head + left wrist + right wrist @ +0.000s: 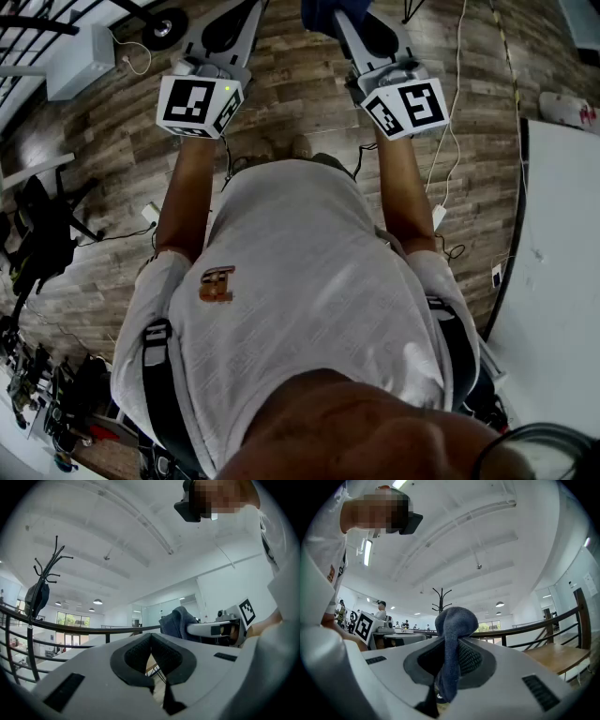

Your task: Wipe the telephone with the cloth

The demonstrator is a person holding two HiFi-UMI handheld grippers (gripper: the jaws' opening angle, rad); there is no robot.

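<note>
Below lies wood-plank floor, with left hand-held gripper closed empty, right hand-held gripper clamping the cloth.

In the head view the top edge cuts off the jaws of the left gripper and right gripper and most of the cloth. The table runs off the right edge. In the right gripper view the cloth covers the jaw tips; distant people are too small to tell.
</note>
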